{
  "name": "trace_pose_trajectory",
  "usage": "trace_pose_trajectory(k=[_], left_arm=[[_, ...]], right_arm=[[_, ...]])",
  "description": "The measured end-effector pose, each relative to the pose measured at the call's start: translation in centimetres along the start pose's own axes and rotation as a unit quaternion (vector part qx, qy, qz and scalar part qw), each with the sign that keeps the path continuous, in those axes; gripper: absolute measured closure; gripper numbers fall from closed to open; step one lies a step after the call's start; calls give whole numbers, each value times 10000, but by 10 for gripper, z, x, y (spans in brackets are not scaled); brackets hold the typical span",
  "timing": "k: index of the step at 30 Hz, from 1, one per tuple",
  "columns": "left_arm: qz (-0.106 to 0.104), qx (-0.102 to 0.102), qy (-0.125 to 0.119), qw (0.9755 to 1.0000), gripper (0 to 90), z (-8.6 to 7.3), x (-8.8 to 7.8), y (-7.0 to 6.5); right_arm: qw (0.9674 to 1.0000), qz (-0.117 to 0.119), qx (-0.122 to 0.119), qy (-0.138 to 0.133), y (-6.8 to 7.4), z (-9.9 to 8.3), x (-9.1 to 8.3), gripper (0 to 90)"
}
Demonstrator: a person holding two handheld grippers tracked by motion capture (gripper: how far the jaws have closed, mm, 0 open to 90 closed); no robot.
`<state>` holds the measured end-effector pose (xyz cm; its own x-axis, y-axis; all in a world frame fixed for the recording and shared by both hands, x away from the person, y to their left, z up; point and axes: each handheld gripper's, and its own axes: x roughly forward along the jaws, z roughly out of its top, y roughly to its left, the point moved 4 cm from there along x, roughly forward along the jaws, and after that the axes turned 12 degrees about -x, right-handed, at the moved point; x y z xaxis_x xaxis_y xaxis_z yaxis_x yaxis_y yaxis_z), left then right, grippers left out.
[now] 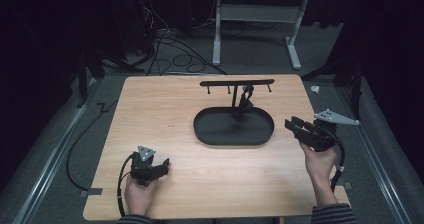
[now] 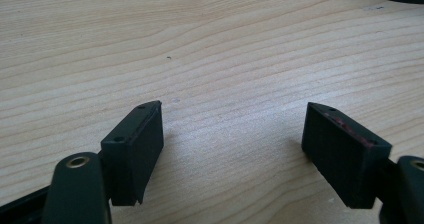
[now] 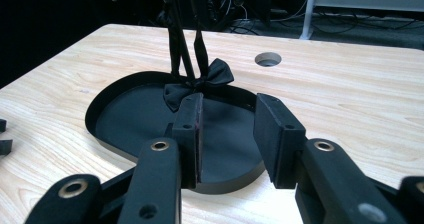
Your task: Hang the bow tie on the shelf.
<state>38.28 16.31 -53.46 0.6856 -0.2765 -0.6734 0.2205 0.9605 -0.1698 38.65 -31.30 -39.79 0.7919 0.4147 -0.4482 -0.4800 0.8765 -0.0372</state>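
While one bow tie (image 3: 200, 84) hangs by its strap from the stand's (image 1: 234, 91) bar, its bow resting low over the one black tray (image 1: 210, 131) at the table's (image 1: 165, 109) middle, two grippers wait apart. The left gripper (image 2: 232, 134), near the front left, has jaws spread wide and empty. The right gripper (image 3: 227, 129), just beside the tray's right end, is also parted, holding nothing.
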Motion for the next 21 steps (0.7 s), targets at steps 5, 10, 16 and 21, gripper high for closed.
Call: trace_pose_trajectory(k=[5,10,16,21], left_arm=[[0,11,10,10000,250,0,0,0],[-2,3,2,10000,251,0,0,0],[-3,5,3,10000,250,0,0,0],[-3,5,3,10000,250,0,0,0]], right_arm=[[10000,24,13,4,2,-4,-1,665],[10000,48,7,31,4,-9,-2,665],[9999,86,5,83,8,-15,-3,665],[9999,122,36,93,12,-21,-3,665]])
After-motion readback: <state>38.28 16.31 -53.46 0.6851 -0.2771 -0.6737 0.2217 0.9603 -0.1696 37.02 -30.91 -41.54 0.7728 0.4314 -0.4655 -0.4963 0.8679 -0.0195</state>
